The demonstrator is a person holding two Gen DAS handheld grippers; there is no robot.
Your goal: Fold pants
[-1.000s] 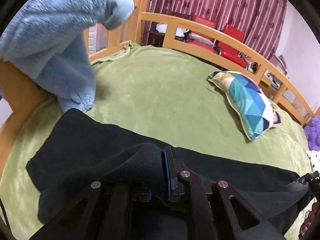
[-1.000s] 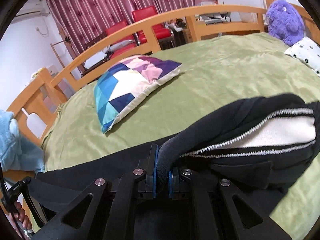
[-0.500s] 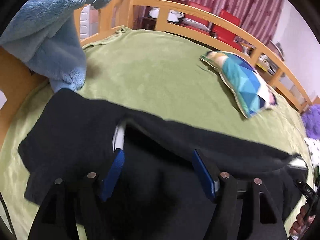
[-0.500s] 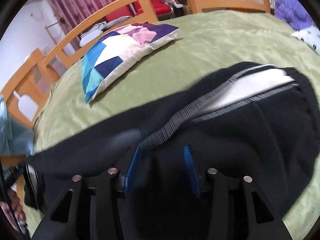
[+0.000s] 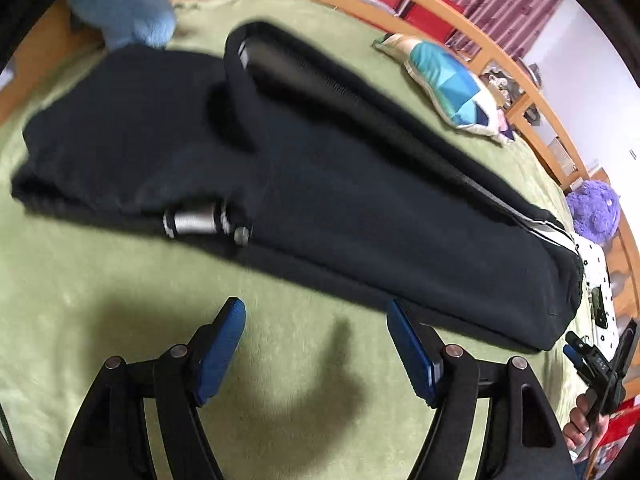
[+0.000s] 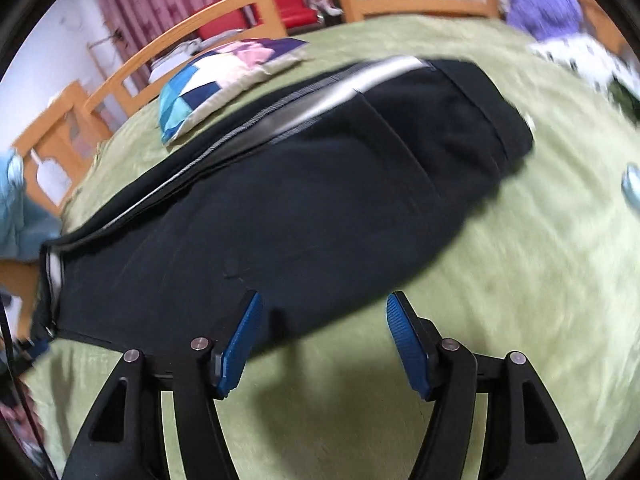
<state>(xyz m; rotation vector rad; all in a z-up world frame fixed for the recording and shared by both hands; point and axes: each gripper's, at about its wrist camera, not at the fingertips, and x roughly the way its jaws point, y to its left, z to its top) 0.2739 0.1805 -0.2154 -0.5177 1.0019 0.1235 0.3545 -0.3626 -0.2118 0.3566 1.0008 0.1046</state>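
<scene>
Black pants (image 5: 320,184) lie folded lengthwise in a long strip on the green bedspread (image 5: 120,340). They also show in the right wrist view (image 6: 280,200), with a pale inner lining along the far edge. My left gripper (image 5: 316,312) is open and empty, just short of the pants' near edge. My right gripper (image 6: 322,308) is open and empty, its left finger over the pants' near edge. A small metal cylinder (image 5: 196,222) shows at the fold on the near side.
A patchwork pillow (image 5: 452,88) lies beyond the pants, also in the right wrist view (image 6: 224,80). A blue plush blanket (image 5: 124,4) hangs at the far left. A purple plush toy (image 5: 594,210) and a wooden bed rail (image 6: 280,4) border the bed.
Both grippers let go of the pants and opened. They have drawn back toward me, and the pants now lie flat, folded over on the bed.
</scene>
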